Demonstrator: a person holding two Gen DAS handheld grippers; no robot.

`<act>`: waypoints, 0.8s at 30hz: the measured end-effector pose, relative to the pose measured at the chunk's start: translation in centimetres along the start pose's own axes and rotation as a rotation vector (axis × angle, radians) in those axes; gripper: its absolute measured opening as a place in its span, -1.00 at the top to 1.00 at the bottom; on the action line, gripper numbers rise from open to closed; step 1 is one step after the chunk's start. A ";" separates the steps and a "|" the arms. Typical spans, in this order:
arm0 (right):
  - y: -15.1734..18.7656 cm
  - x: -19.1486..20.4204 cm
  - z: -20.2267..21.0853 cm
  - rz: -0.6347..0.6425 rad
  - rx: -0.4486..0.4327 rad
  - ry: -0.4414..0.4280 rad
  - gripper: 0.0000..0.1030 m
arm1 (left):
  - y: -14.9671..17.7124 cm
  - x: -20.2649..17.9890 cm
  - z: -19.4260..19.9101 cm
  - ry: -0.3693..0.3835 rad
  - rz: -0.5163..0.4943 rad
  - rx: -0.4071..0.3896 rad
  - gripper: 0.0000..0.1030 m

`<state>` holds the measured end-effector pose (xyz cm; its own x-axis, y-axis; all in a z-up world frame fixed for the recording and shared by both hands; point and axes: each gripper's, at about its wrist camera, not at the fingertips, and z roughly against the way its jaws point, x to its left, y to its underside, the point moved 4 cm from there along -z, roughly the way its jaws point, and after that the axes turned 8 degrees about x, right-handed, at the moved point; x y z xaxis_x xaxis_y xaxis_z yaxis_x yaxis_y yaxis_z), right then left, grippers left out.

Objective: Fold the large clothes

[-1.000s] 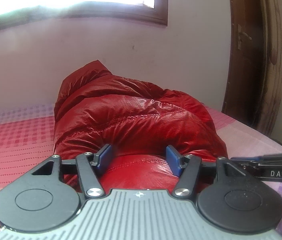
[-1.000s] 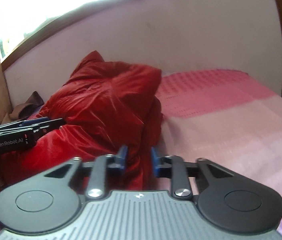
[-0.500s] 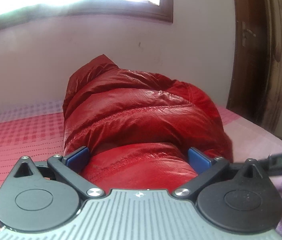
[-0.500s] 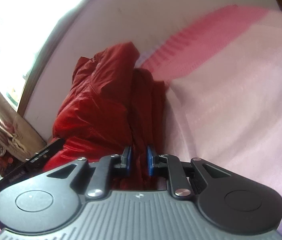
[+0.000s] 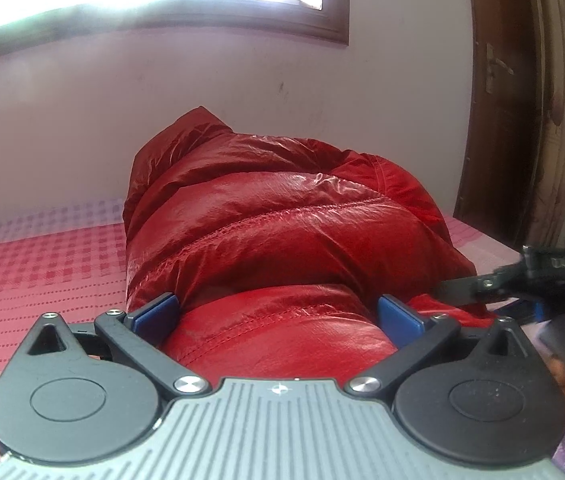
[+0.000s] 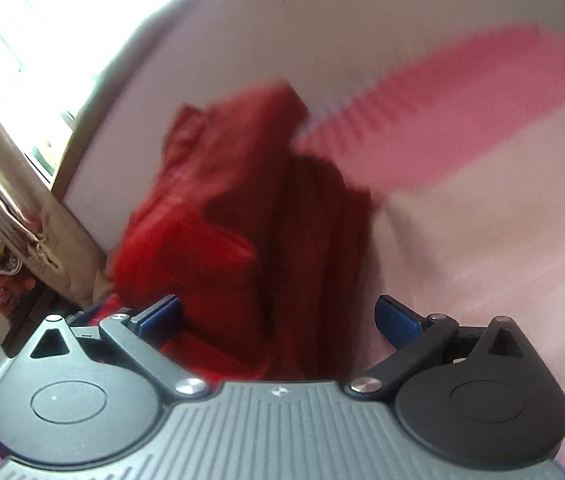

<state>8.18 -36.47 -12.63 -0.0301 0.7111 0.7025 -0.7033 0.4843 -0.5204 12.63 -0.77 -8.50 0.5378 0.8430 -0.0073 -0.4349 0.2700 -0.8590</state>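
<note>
The left gripper (image 5: 278,314) is seen with its blue-padded jaws spread as wide as they go. A bulge of the shiny red quilted puffer jacket (image 5: 278,216) lies between the pads; nothing is clamped, though whether the pads graze the fabric cannot be told. The right gripper (image 6: 278,316) is caught with its jaws opening, already spread wide; in its blurred view a dark red fold of the jacket (image 6: 242,216) stands in the gap without being pressed.

A second ago the left jaws were set about half as wide around the same bulge, and half a second ago they were already fully apart. The right jaws were pinched almost together on a thin fold of the jacket in both earlier frames; that fold has now been released. The right view has also tilted and swung, so that the jacket is seen nearer.

The jacket is heaped in the middle of the pink and red checked bedspread (image 5: 42,272), its far end towards the wall under the window. Bare bedspread is left open on either side of the heap. A brown wooden door (image 5: 502,92) stands beyond the bed's right-hand edge, and a beige curtain (image 6: 10,184) hangs past the opposite side.
</note>
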 end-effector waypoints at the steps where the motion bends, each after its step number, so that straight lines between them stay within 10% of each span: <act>1: -0.3 -0.1 -0.3 0.011 -0.001 -0.033 -1.00 | 0.1 0.1 0.0 0.005 0.005 0.000 -1.00; 9: -2.1 0.0 -3.2 -0.001 0.100 -0.153 -0.98 | 0.2 0.1 -0.3 0.012 0.016 -0.004 -1.00; 24: -1.7 0.8 -3.9 0.130 0.081 -0.063 -0.93 | -0.1 -0.4 -0.7 -0.025 0.001 0.025 -1.00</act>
<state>12.15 -34.71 -13.04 -0.1671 0.7304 0.6623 -0.7457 0.3458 -0.5695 12.95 -1.43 -8.78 0.5193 0.8546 0.0045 -0.4537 0.2801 -0.8460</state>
